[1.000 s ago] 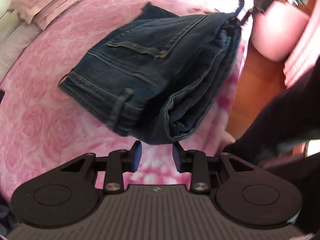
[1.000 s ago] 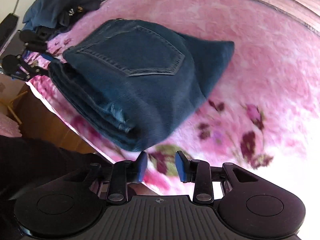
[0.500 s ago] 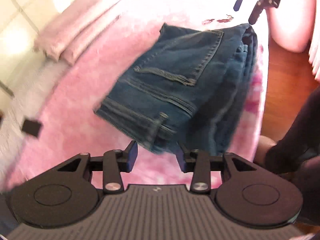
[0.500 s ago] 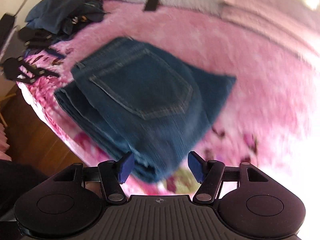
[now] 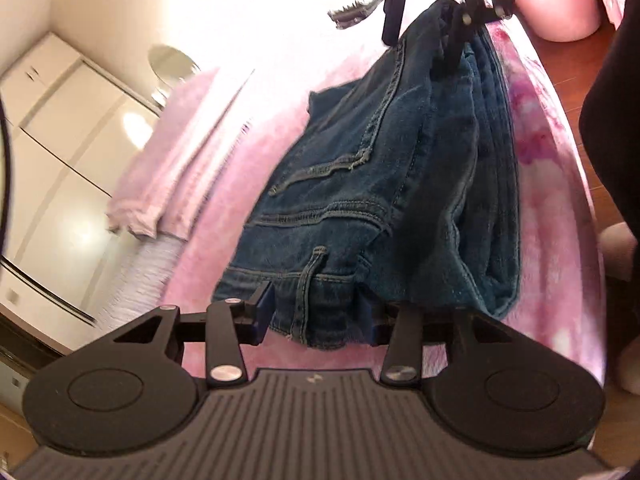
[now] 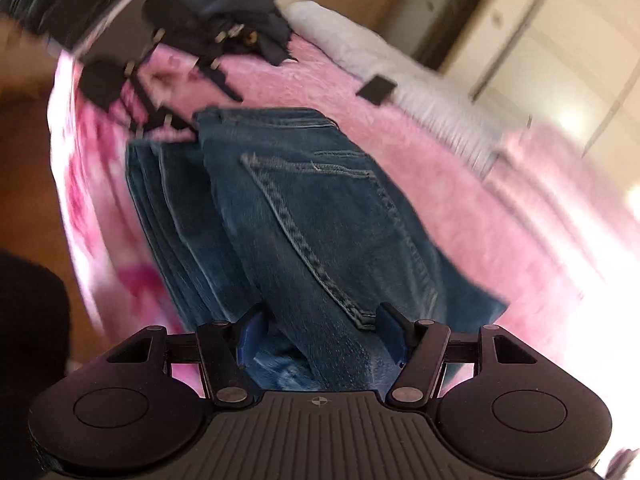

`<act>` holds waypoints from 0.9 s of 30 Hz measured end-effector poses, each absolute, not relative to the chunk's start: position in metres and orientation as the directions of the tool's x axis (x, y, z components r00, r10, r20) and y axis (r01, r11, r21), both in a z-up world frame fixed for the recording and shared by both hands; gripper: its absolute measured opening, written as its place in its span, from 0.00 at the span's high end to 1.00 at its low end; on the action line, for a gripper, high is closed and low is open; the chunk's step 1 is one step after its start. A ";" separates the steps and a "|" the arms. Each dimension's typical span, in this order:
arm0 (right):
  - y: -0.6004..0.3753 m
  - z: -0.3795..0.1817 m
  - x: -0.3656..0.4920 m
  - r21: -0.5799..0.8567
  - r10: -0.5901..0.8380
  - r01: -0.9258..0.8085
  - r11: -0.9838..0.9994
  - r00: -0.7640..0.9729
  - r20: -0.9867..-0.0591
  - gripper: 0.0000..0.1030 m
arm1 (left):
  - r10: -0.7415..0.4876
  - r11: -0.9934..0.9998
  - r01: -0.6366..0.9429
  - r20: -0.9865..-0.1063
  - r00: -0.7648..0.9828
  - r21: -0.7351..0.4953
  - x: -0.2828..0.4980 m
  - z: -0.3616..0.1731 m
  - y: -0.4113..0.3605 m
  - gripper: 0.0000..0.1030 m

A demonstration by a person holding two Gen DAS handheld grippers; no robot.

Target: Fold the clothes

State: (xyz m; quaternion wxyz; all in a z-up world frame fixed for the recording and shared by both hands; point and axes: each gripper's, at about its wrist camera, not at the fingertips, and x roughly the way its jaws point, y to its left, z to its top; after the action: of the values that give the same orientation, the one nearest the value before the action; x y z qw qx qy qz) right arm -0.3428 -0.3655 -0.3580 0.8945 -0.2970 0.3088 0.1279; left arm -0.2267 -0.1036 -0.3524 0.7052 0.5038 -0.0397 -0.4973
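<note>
A folded pair of dark blue denim jeans (image 5: 384,184) lies on a fluffy pink bedspread (image 5: 240,184) near the edge of the bed, its back pocket facing up and its stacked layers turned toward the wooden floor (image 6: 28,184).

The left tool (image 5: 316,316) sits at the waistband end of the jeans. Its blue-padded fingers (image 5: 262,314) stand apart on either side of the waistband beside a belt loop, and whether the pads press the cloth cannot be told.

The right tool (image 6: 322,338) is at the opposite end, its fingers (image 6: 248,338) spread wide with the thick folded denim between them; here too, contact with the cloth is unclear.

A heap of dark clothing (image 6: 224,4) lies further back on the bed. Pale cupboards (image 5: 60,140) stand beyond.
</note>
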 end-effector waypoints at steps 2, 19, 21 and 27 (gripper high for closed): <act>-0.365 -0.370 -0.347 -0.495 0.043 -0.395 0.774 0.813 -0.581 0.39 | -0.750 0.015 0.627 -0.406 0.522 0.779 -0.230 -0.357 -0.102 0.62; -0.412 -0.340 -0.343 -0.361 0.059 -0.266 0.894 0.868 -0.493 0.83 | -0.630 0.083 0.516 -0.356 0.690 0.853 -0.275 -0.307 -0.133 0.90; -0.411 -0.340 -0.353 -0.390 0.054 -0.272 0.880 0.873 -0.486 0.84 | -0.635 0.099 0.524 -0.352 0.688 0.846 -0.288 -0.305 -0.128 0.90; -0.391 -0.365 -0.367 -0.530 0.004 -0.284 0.799 0.884 -0.467 0.82 | -0.591 0.059 0.523 -0.392 0.704 0.850 -0.285 -0.352 -0.129 0.88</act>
State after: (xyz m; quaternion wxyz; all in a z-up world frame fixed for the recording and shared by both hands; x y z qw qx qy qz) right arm -0.3674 -0.3912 -0.3654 0.9206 -0.3073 0.2277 0.0784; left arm -0.2851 -0.1294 -0.3516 0.7272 0.5687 -0.0300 -0.3832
